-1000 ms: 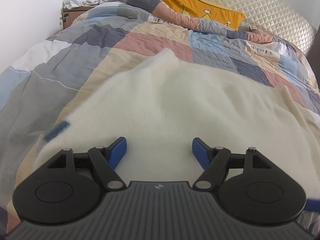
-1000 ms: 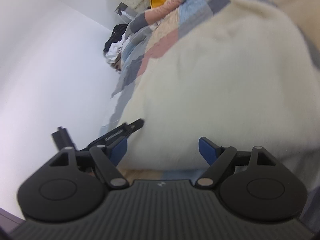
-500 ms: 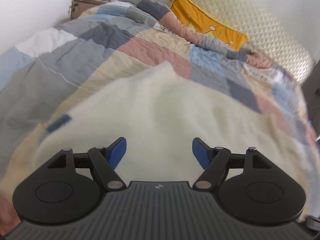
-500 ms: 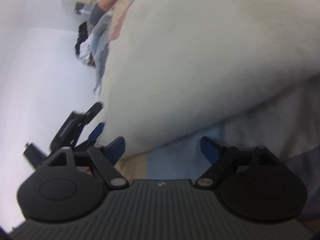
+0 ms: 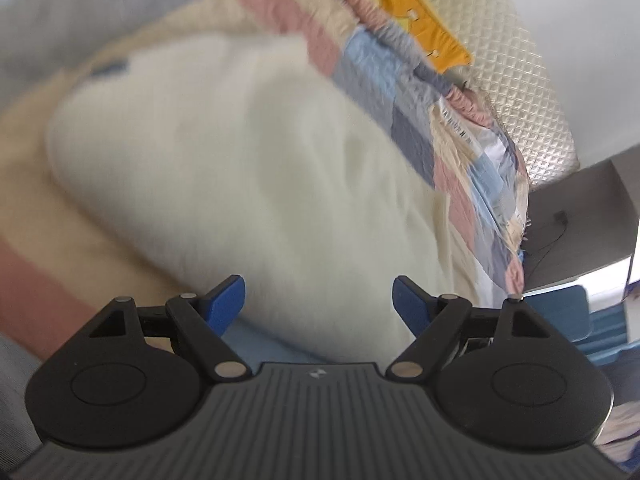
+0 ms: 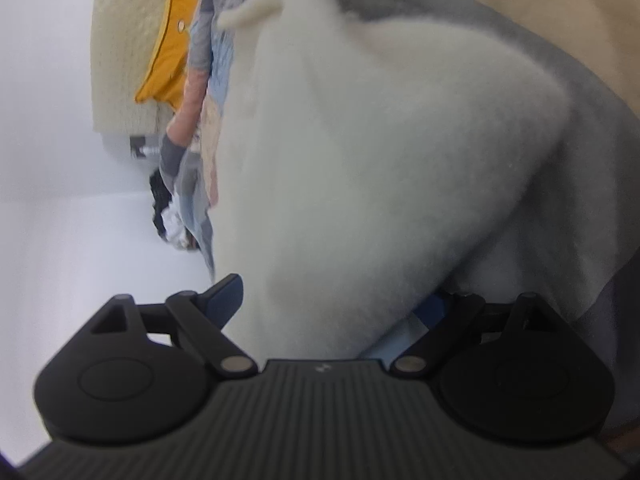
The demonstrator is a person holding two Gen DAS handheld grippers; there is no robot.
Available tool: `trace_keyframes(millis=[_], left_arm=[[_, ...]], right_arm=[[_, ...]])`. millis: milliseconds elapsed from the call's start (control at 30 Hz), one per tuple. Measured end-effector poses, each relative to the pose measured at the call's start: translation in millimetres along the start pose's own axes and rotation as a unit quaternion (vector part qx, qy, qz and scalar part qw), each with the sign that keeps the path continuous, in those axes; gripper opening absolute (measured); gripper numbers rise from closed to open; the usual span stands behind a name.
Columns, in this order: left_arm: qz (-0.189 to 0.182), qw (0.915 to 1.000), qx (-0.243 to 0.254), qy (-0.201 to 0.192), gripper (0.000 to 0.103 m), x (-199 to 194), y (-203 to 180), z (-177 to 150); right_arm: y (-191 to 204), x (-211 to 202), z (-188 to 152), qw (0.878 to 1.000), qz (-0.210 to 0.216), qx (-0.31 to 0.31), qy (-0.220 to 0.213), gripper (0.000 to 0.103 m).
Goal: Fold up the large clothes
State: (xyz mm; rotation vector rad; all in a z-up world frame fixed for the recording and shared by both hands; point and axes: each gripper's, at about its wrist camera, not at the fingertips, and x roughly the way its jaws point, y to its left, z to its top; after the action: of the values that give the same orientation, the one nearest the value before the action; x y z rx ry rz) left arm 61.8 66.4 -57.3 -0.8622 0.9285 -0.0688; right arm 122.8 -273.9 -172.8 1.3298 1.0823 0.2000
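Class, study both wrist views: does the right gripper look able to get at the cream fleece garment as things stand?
Probably yes. The right gripper has jaws opening, and the near edge of the cream fleece garment already bulges between the fingers, with nothing in front of it. Whether the pads touch it is unclear.

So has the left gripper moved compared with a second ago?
Yes. The left gripper has rolled and swung right: the yellow pillow, level before, now slants steeply.
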Motion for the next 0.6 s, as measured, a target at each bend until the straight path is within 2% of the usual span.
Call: trace_keyframes(millis=[67, 267, 400, 533, 600], left_arm=[[0.003, 0.9997, -0.022, 0.009, 0.084, 9, 8, -5], [0.001, 0.9953, -0.093, 0.027, 0.084, 39, 35, -12], [-0.021, 0.9914, -0.129, -0.005, 0.084, 45, 47, -10], [-0.026, 0.9850, -0.168, -0.031, 0.084, 44, 59, -4], [-0.016, 0.9822, -0.181, -0.047, 0.084, 42, 64, 0]], right_arm=[[-3, 1, 1, 1.000, 0.015, 0.019, 0.000, 0.093], [4, -3, 1, 0.997, 0.067, 0.024, -0.008, 0.093], [8, -8, 5, 0.993, 0.113, 0.030, -0.013, 0.093], [10, -7, 9, 0.992, 0.123, 0.024, -0.019, 0.093], [8, -8, 11, 0.991, 0.129, 0.029, -0.021, 0.093]])
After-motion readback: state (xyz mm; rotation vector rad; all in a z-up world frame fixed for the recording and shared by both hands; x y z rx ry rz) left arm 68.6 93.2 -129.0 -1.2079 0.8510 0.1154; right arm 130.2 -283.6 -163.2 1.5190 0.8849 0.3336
